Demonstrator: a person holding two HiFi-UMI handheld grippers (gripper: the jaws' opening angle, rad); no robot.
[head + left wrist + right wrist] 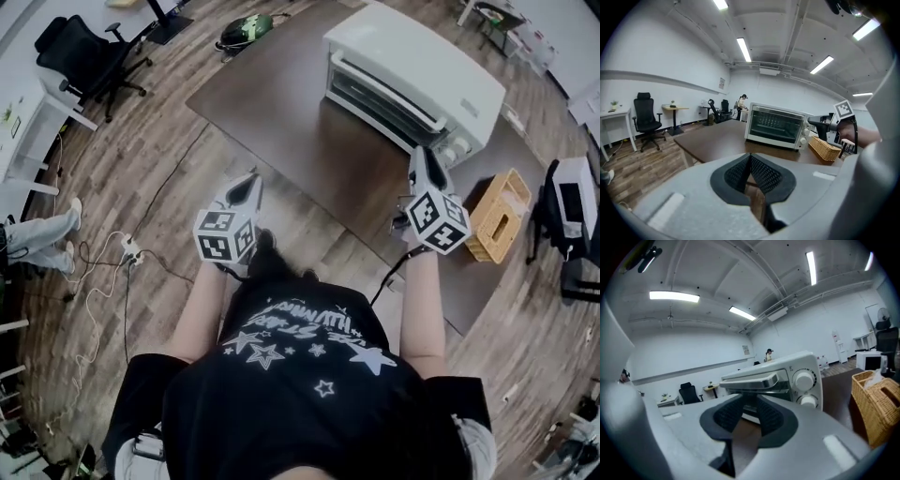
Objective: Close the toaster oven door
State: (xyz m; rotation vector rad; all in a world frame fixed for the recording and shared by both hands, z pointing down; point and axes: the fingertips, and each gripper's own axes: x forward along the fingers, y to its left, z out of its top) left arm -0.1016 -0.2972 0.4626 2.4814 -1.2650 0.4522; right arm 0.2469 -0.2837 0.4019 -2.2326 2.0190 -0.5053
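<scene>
On the brown table (281, 103) sits the white toaster oven (412, 75), and from the left gripper view its glass door (774, 125) looks flat against the front, so closed as far as I can see; the handle (750, 380) runs along the top edge of the door, and two round knobs (805, 379) sit to the right of it; the right gripper (427, 155) is just in front of the oven's knob end, close but apart from it, pointing at it roughly level; its jaws stand apart with nothing between them, you just see the oven front and the tabletop through the gap; the left gripper (246, 185) is well off to the left of the oven, out over the wooden floor (141, 187) past the table edge; its pads (761, 171) meet at the tips, so it's closed on nothing; a wicker basket (500, 216) sits on the table just right of the oven, on the knob side; a black office chair (80, 56) stands far off to the oven's left.
</scene>
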